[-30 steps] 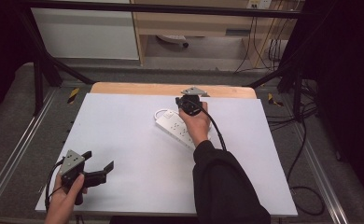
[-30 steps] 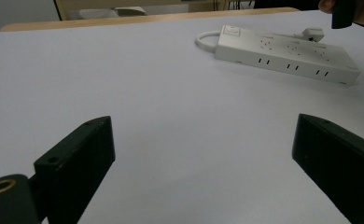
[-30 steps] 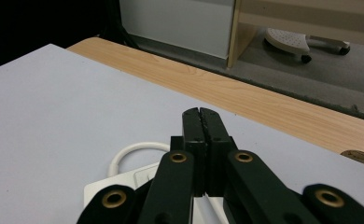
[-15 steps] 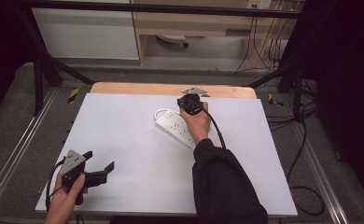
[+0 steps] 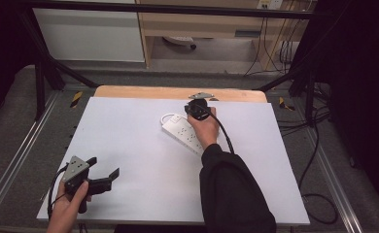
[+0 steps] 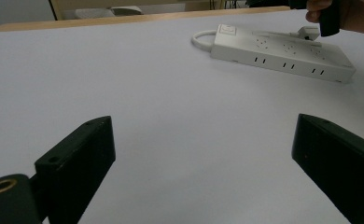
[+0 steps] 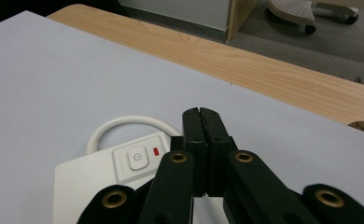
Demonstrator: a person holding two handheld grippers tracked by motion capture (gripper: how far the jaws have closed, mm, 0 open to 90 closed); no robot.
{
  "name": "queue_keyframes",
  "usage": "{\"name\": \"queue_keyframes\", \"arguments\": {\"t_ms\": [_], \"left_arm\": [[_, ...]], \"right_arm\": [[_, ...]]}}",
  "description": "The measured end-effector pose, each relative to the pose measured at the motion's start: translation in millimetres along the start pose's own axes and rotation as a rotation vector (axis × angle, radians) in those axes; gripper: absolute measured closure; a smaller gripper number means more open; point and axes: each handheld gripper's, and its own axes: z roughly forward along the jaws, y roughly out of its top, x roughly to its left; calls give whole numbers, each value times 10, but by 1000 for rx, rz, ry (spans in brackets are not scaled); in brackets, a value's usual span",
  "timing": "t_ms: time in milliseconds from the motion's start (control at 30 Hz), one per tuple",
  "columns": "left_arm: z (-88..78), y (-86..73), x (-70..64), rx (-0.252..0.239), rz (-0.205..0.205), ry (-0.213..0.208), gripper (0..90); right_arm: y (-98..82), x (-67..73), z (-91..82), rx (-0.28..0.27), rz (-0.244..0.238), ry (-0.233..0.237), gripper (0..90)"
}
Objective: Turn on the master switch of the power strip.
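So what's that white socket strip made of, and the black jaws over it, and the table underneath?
The power strip looks like moulded white plastic, smooth with a slight sheen and crisp socket slots. The right gripper has matte black jaws with brass-coloured inserts; likely plastic, though I can't be sure. The table shows pale wood grain along its far edge, perhaps laminate, under a flat matte white sheet.

No words or numbers can be read anywhere; the one sign is a power symbol on the white button [image 7: 137,158] of the power strip [image 7: 101,186].
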Motion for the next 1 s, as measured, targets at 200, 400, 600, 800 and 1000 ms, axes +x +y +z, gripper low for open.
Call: {"name": "queue_keyframes", "arguments": {"t_ms": [200, 400, 600, 800, 1000], "left_arm": [[0, 0, -4, 1, 1, 0, 61], [2, -2, -3, 3, 3, -1, 61], [4, -4, 0, 5, 1, -1, 64], [-2, -7, 0, 7, 1, 1, 64], [3, -8, -3, 11, 5, 1, 64]], "right_arm": [[-31, 19, 28, 31, -12, 2, 900], [-46, 51, 51, 49, -18, 17, 900], [-56, 63, 60, 53, -25, 17, 900], [-88, 70, 68, 84, -27, 8, 900], [-82, 71, 56, 94, -29, 14, 900]]}}
